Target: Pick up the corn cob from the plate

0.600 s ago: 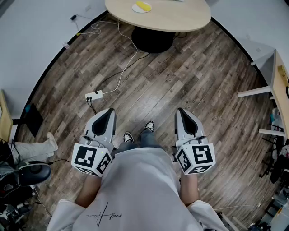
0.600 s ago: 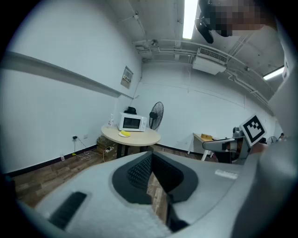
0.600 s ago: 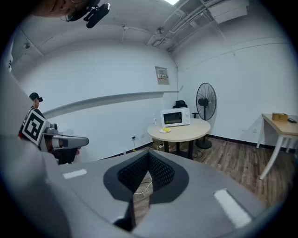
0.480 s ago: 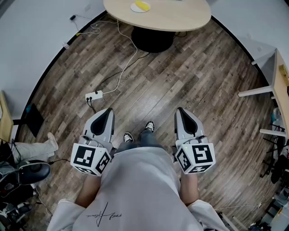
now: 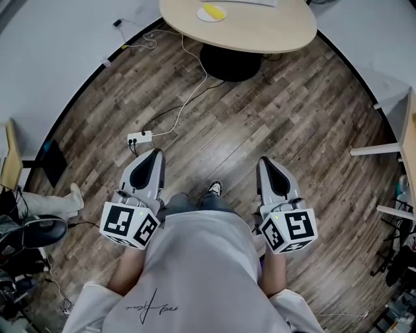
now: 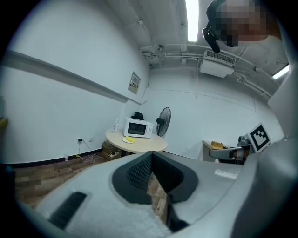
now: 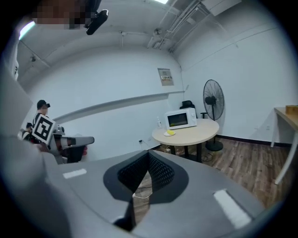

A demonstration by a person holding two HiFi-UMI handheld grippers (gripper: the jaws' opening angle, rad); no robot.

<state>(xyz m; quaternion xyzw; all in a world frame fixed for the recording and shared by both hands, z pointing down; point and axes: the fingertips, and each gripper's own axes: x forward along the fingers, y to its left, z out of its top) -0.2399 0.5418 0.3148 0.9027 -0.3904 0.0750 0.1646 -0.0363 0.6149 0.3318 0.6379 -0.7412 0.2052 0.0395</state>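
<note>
Yellow corn [image 5: 214, 11] lies on a plate [image 5: 201, 16] on the far table [image 5: 260, 29], well apart from the left gripper [image 5: 151, 156] and right gripper [image 5: 267, 162], both clenched on nothing. Approach step, seemingly: next comes closing the distance and opening one gripper's jaws.

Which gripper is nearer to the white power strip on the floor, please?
Left. In the head view the left gripper shows just below the power strip; the right gripper is far off to the strip's right, past the person's shoe.

The corn cob [image 5: 214, 12] lies on a plate [image 5: 202, 16] atop the table [image 5: 260, 29].
</note>
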